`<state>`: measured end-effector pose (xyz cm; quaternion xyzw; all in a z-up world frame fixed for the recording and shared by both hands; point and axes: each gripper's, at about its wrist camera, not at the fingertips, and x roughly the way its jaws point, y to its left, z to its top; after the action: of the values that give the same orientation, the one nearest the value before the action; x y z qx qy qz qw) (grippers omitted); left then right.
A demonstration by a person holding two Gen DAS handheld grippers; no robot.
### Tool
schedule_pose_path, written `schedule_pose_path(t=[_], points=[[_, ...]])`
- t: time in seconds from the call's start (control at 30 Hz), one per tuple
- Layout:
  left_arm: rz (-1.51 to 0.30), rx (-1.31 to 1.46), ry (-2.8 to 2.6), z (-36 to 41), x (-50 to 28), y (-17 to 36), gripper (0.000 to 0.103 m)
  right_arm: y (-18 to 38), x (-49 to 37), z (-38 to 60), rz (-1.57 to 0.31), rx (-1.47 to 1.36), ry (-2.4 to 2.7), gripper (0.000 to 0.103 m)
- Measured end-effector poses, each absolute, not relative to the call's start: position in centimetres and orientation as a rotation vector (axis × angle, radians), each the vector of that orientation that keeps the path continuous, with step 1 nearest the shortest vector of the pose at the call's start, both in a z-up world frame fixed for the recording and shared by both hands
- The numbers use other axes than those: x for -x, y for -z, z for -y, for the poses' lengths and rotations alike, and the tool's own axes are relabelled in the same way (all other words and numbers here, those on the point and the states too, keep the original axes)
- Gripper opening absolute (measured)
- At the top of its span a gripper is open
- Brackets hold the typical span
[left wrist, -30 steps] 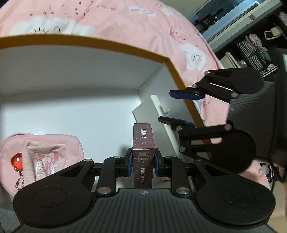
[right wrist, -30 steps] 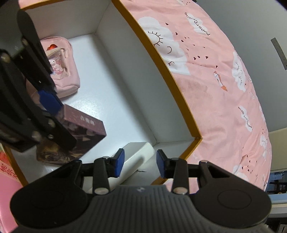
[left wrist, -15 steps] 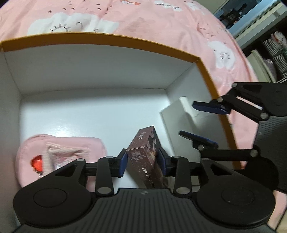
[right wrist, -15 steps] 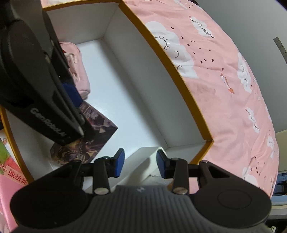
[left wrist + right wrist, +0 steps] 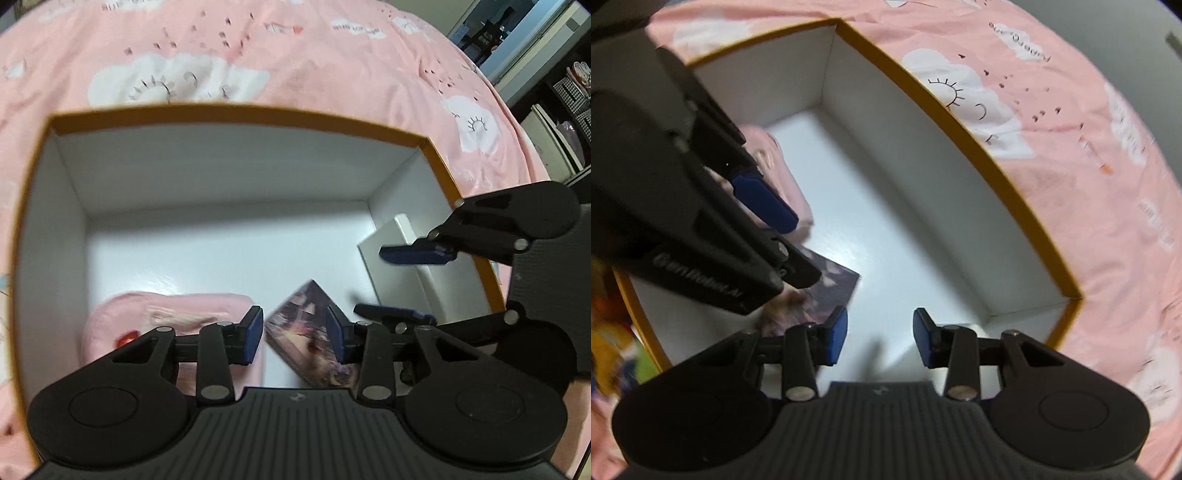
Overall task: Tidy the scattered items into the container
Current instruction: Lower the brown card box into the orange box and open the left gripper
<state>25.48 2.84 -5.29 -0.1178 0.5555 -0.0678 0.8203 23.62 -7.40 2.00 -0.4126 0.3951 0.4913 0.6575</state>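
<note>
Left gripper (image 5: 295, 338) parted, empty, directly above card box (image 5: 310, 332) lying flat in container (image 5: 229, 173); right gripper (image 5: 879, 341) parted, empty over white box (image 5: 399, 266).

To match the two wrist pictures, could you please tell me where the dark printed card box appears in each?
Left wrist: dark printed card box lies low centre, on the container floor.
Right wrist: it lies left of centre, partly hidden.
Shared landmark: pink pouch beside it.
</note>
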Motion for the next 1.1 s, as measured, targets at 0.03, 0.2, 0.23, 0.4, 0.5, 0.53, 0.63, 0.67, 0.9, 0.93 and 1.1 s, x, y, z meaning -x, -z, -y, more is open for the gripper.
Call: schedule_pose_path(t=[0.03,0.2,0.23,0.4,0.5,0.53,0.63,0.67,0.9,0.93,1.1], points=[[-1.167,0.243,0.136,-3.0,-25.3,4.9,0.042,-2.0,-23.8,7.2,-0.908,0.912,-1.123,0.041],[-1.101,0.235,0.09,-4.4,-24.3,3.5,0.042,-1.5,-23.6,5.6,-0.931,0.854,-1.192,0.046],[-1.093,0.232,0.083,-4.6,-24.1,3.3,0.043,-1.3,-23.4,5.2,-0.933,0.854,-1.206,0.048],[-1.074,0.234,0.07,-5.2,-23.3,2.7,0.043,0.1,-22.3,2.9,-0.919,0.912,-1.26,0.049],[-1.069,0.24,0.067,-5.2,-22.9,2.7,0.042,1.0,-21.9,1.8,-0.912,0.948,-1.268,0.049],[-1.066,0.24,0.065,-5.2,-22.8,2.7,0.042,1.3,-21.9,1.5,-0.921,0.947,-1.267,0.048],[-1.058,0.257,0.063,-5.3,-22.5,2.9,0.042,2.1,-22.0,1.1,-0.943,0.966,-1.257,0.048],[-1.057,0.264,0.063,-5.4,-22.5,2.9,0.042,2.3,-22.1,1.0,-0.947,0.976,-1.251,0.048],[-1.052,0.281,0.076,-5.6,-22.2,3.1,0.042,2.9,-22.7,1.7,-1.023,1.013,-1.18,0.044],[-1.052,0.281,0.08,-5.5,-22.1,3.1,0.042,3.0,-22.9,1.8,-1.036,1.01,-1.164,0.043],[-1.049,0.266,0.099,-4.7,-21.8,3.0,0.042,3.3,-23.5,2.3,-1.077,1.016,-1.101,0.039]])
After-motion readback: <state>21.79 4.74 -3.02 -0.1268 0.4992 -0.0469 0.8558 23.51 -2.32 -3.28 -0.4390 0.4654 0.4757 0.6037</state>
